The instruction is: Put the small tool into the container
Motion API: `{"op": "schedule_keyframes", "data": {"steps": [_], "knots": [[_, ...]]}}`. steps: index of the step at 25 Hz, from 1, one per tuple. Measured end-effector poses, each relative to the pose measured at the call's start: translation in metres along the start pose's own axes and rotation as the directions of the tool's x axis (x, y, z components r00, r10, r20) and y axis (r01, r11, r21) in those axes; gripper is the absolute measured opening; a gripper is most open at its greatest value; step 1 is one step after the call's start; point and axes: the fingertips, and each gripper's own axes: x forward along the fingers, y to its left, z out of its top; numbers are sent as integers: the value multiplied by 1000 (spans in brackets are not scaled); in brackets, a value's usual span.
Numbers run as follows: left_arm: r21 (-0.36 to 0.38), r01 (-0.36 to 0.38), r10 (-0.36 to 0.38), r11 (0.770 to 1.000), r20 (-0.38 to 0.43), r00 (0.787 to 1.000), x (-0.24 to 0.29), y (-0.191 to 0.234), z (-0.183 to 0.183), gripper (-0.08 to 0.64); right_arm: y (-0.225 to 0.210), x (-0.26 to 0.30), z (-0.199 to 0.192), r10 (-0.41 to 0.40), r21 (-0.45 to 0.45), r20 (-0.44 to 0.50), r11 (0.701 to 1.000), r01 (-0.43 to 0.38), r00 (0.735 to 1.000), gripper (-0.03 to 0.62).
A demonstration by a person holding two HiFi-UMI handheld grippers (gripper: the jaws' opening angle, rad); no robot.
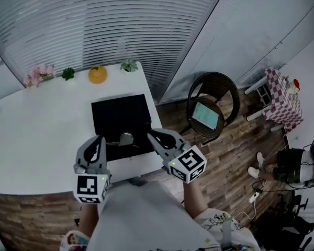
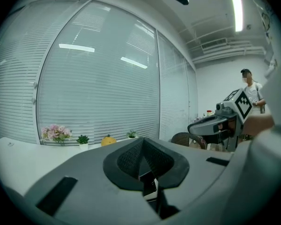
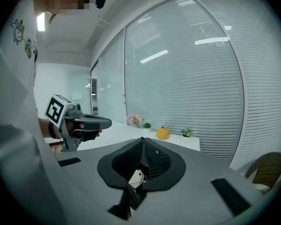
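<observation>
A flat black tray (image 1: 120, 114) lies on the white table (image 1: 36, 135), toward its right edge. A small silvery tool (image 1: 125, 138) rests on the tray's near part. My left gripper (image 1: 99, 139) hovers over the table's near edge, just left of the tray, apart from the tool. My right gripper (image 1: 150, 134) hangs at the tray's near right corner, close beside the tool without touching it. In the left gripper view the left gripper (image 2: 143, 142) has its jaws together with nothing held. The right gripper (image 3: 143, 140) shows the same in its own view, and both point level across the room.
Along the table's far edge stand pink flowers (image 1: 39, 73), two small green plants (image 1: 129, 64) and an orange pumpkin-shaped ornament (image 1: 97, 74). A wicker chair (image 1: 212, 106) stands right of the table on the wood floor. A checked side table (image 1: 283, 95) and a seated person (image 1: 293, 166) are further right.
</observation>
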Motion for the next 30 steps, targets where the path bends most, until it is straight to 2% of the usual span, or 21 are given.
{"op": "schedule_keyframes", "data": {"steps": [18, 30], "knots": [[-26, 34, -35, 999, -37, 999, -9, -15, -20, 5, -8, -39, -5, -156, 69, 104, 986, 149, 982, 0], [-34, 25, -26, 999, -53, 998, -9, -11, -27, 5, -12, -34, -11, -171, 86, 88, 983, 164, 981, 0]]}}
